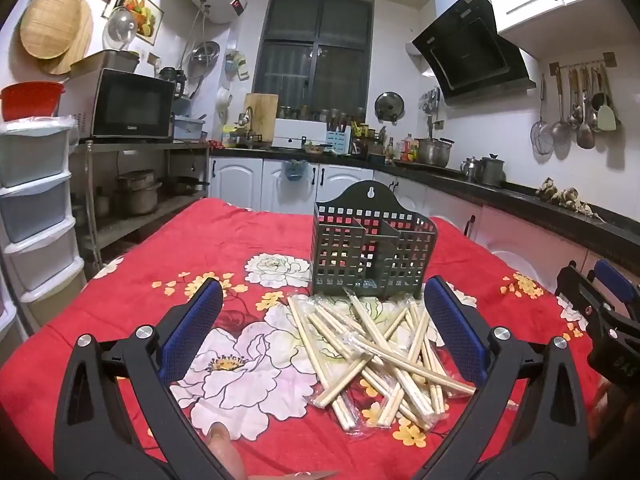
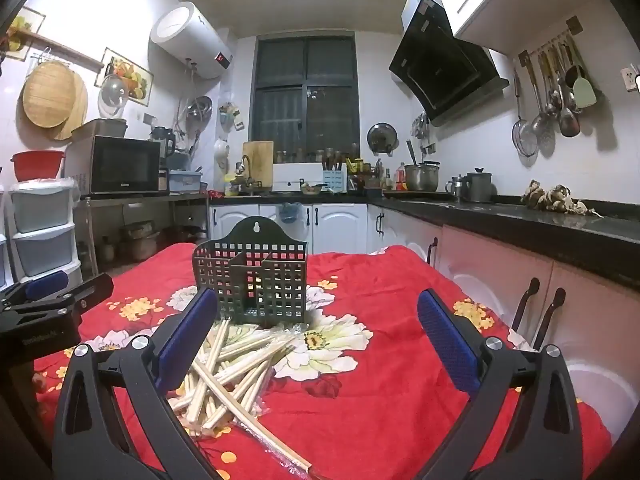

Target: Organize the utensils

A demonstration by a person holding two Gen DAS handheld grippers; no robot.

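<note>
Red flowered cloth point(image 1: 132, 292) covers the kitchen table, where light, stiff, plastic-wrapped chopsticks point(image 1: 376, 352) lie heaped before the empty slotted holder point(image 1: 372, 252), likely slippery, best pinched mid-shaft, while left gripper point(image 1: 324, 336) and right gripper point(image 2: 320, 340) both gape, holding nothing.

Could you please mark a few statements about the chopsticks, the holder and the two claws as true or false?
1. The dark green perforated plastic utensil holder stands upright on the red floral tablecloth. True.
2. The pale wooden chopsticks already sit inside the holder. False: they lie in a loose pile on the cloth in front of it.
3. The left claw is open and empty. True.
4. The right claw grips a chopstick. False: it is open, holding nothing.
5. Some chopsticks are in clear plastic wrappers. True.
</note>
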